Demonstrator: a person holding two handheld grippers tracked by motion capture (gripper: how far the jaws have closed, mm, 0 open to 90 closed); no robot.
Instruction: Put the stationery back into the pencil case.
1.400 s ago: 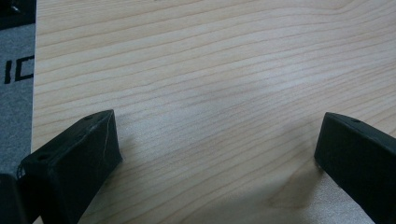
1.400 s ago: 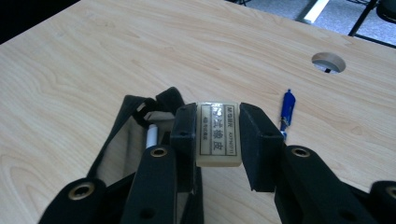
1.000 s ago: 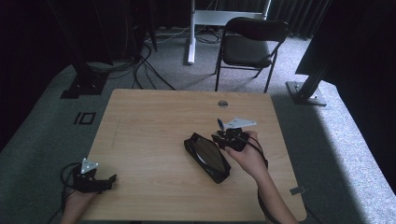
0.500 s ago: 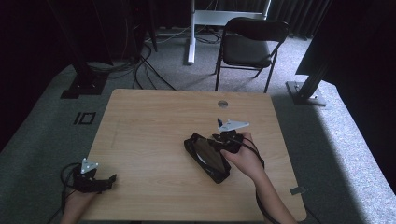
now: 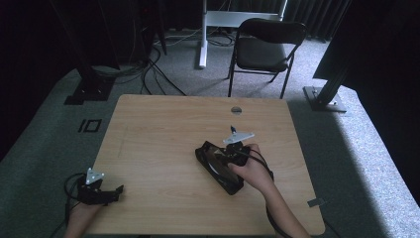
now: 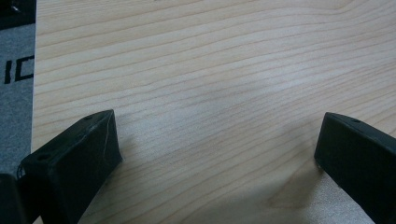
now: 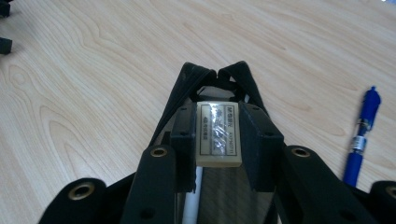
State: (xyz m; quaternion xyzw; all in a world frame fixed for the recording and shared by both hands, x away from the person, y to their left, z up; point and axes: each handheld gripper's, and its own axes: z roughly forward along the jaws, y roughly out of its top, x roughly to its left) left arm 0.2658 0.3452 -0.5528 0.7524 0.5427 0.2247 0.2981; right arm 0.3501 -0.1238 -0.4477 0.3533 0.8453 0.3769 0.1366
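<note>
Left gripper (image 5: pixel 117 190) sits at the counter's (image 5: pixel 163 134) near-left corner. Its jaws are spread wide, with nothing between them. In the left gripper view (image 6: pixel 215 135) there is just bare wood grain under the two black pads. It hasn't shifted over the last second and is idle.

Moving right, the black pouch (image 5: pixel 204 154) lies angled on the counter, right of centre and toward the near edge. Its mouth is open and a pale lining shows inside. The right hand (image 5: pixel 252 171) rests over its right end.

Right gripper (image 5: pixel 225 156) is pinching a small white eraser (image 7: pixel 218 135) with a printed label. The pads press on both of its sides, so the jaws stand narrow but not fully together. In the right gripper view (image 7: pixel 218 126) the eraser hangs directly over the pouch's open slot (image 7: pixel 184 88), with the zip edges fanning out beyond it.

Change: compared with a second ago, the right gripper has come left and down, from beside the pouch to right over its opening. The grip is unchanged.

My read is that the eraser is being packed into the pouch, and the lowering is nearly done. Release is not yet made.

Far right, a blue pen (image 7: pixel 362 135) lies on the counter just beside the pouch. It is not packed yet and is likely next.
</note>
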